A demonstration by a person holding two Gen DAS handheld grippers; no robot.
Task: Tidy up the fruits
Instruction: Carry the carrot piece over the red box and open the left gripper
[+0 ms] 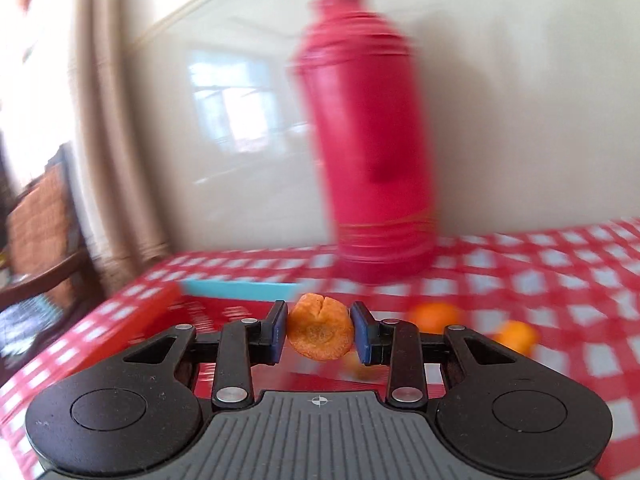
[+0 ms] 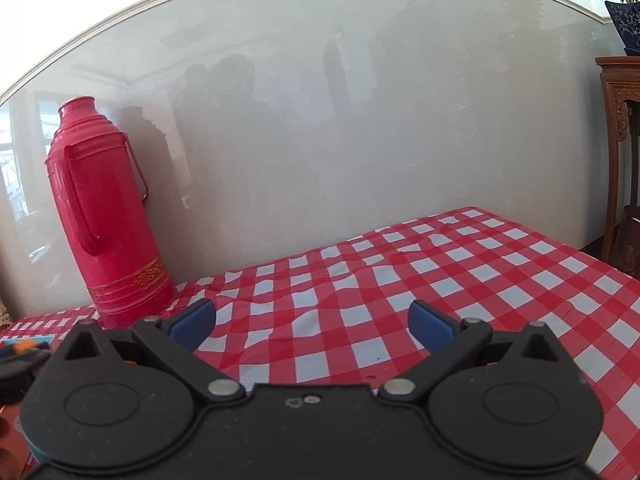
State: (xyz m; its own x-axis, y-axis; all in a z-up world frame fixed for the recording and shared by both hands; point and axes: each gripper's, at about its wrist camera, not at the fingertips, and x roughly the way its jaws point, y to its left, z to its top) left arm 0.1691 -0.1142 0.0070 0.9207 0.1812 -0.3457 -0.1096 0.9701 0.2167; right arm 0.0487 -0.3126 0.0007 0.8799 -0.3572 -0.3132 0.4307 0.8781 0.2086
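In the left wrist view my left gripper (image 1: 320, 334) is shut on a thick orange carrot piece (image 1: 321, 330), its cut end facing the camera, held above the table. Two small orange fruits (image 1: 436, 316) (image 1: 516, 336) lie on the checked cloth to the right, and part of a third shows below the carrot piece. A red box (image 1: 160, 320) with a light blue far rim lies to the left. In the right wrist view my right gripper (image 2: 312, 326) stands open over the cloth with nothing between its blue pads.
A tall red thermos flask (image 1: 372, 140) (image 2: 106, 216) stands at the back of the table against a pale glossy wall. The red-and-white checked cloth (image 2: 400, 280) covers the table. A wooden chair (image 1: 40, 232) stands off the left edge; a carved wooden stand (image 2: 618, 140) is at the right.
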